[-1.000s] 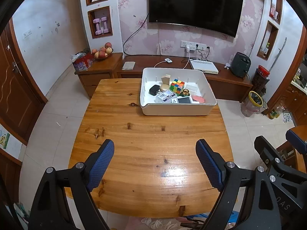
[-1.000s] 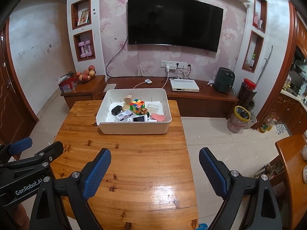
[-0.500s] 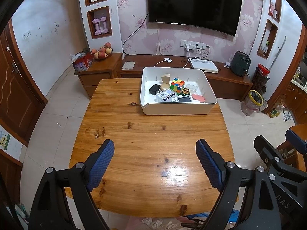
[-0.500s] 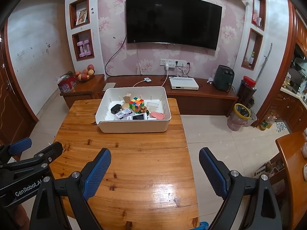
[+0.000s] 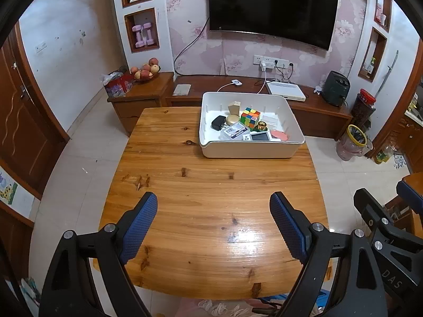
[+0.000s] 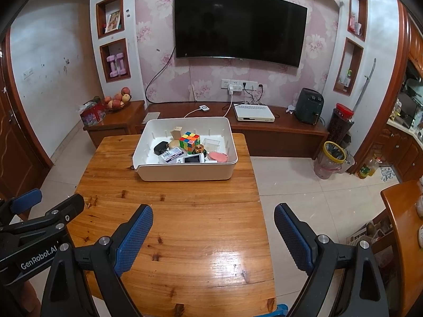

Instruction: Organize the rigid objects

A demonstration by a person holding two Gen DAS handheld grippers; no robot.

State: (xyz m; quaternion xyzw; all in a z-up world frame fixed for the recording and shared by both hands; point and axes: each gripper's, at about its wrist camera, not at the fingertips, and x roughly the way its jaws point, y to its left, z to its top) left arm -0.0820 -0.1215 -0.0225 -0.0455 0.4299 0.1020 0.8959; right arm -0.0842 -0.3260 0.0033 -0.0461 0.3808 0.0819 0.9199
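At 6 o'clock in both wrist views, your left gripper (image 5: 213, 227) and right gripper (image 6: 213, 237) hang over the near edge of the bench (image 5: 211, 200), fingers spread wide, nothing between them. In the right wrist view the left gripper shows at 8 o'clock.

Mid-bench: bare wood, no loose items that I can see.

At 12 o'clock, far end of the bench: white bin (image 5: 251, 150) with the rigid objects inside it. Readable ones: colour cube (image 5: 250, 117), black adapter (image 5: 218, 123), wooden block (image 5: 234, 108), round tan disc (image 5: 232, 119), gold cap (image 5: 262, 125), labelled white box (image 5: 234, 131), small screen device (image 5: 260, 136), pink disc (image 5: 279, 134), a clear tray (image 6: 210, 144) at the back right.

Step call: ambiguous. Everything in the bin with the bench bare fits either a finished gather or a bin waiting to be unpacked and sorted. Frames don't settle it, so I'm not calling a move. Any reach into that bin needs care: parts are touching and overlapping, so grasp room is tight.

Hard to read: the bin's near wall hides the lower edges of the front row. The bench's near corners are cut off by the gripper bodies. Label text is too small to read. Slots on the bin's inner walls suggest dividers; none seen fitted.
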